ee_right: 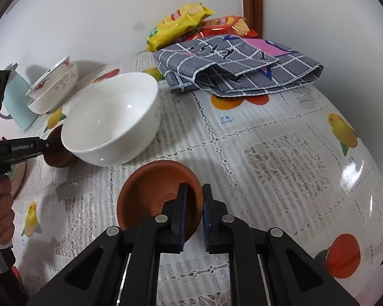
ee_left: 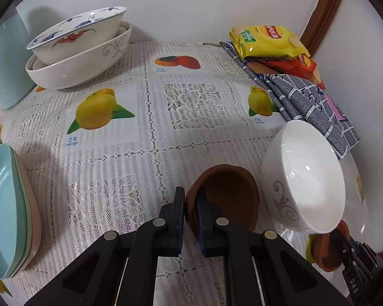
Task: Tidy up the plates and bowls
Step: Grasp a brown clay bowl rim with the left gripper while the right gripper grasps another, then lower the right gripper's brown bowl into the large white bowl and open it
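With each claw pinching the rim of its own brown dish, the coming move turns on the white bowl (ee_right: 112,119) that stands between them. The left claw (ee_left: 190,219) grips a brown dish (ee_left: 224,199) with the bowl just to its right; the right claw (ee_right: 194,216) grips a second brown dish (ee_right: 155,191) with the bowl ahead and to its left. Whether either dish is lifted off the tablecloth (ee_right: 268,158) is hard to tell. Far ahead-left of the left claw sit stacked bowls (ee_left: 79,48); teal plates (ee_left: 5,199) lie close at its left; folded cloth (ee_right: 240,63) and snack packets (ee_right: 183,23) lie beyond.
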### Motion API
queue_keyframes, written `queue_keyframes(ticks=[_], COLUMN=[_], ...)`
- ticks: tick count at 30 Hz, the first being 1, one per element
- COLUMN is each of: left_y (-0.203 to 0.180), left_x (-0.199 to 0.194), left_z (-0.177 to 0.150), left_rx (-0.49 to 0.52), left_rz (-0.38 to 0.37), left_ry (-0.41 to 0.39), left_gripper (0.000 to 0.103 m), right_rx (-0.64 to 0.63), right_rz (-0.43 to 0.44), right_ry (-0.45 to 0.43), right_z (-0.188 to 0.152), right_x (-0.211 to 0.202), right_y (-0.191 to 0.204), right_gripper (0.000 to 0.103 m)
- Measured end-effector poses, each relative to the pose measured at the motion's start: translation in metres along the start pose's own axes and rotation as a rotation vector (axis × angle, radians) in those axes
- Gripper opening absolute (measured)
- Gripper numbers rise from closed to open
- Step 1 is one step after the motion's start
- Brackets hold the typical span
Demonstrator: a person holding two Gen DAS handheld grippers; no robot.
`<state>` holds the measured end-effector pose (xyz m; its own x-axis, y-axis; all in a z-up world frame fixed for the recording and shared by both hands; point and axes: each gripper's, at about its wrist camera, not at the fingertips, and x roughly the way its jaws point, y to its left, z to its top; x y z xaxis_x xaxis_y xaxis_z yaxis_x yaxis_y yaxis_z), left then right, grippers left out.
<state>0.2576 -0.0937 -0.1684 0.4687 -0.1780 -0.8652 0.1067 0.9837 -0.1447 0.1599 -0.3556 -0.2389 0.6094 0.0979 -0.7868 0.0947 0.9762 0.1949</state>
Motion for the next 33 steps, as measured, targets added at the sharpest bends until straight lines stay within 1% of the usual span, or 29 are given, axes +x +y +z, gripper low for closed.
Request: queue_keyframes(ticks=[5, 13, 17, 24, 29, 33], left_y=[0.003, 0.012, 0.017, 0.027, 0.035, 0.042], left_x=[-0.009, -0.034, -0.049, -0.072, -0.079, -0.076], left_z=[-0.005, -0.005, -0.004, 0.001, 0.003, 0.005], left_rx=[0.0, -0.007, -0.015, -0.026, -0.027, -0.035], left_rz=[0.002, 0.002, 0.003, 0.007, 0.024, 0.031], left_ry=[-0.005, -0.04, -0.061, -0.09, -0.102, -0.1], left_gripper=[0.009, 0.009, 0.009, 0.009, 0.009, 0.009], right_rx=[0.004, 0.012, 0.014, -0.006, -0.039, -0.055], right_rz=[0.011, 0.007, 0.002, -0.006, 0.005, 0.007], right_ry=[-0.017, -0.045, -0.078, -0.138, -0.156, -0.133], right_z=[-0.001, 0.005, 0.014, 0.041, 0.057, 0.067], right_x=[-0.007, -0.026, -0.041, -0.063, -0.059, -0.041], right_y=[0.002, 0.005, 0.008, 0.023, 0.043, 0.056], right_gripper=[0.009, 0.009, 0.009, 0.009, 0.009, 0.009])
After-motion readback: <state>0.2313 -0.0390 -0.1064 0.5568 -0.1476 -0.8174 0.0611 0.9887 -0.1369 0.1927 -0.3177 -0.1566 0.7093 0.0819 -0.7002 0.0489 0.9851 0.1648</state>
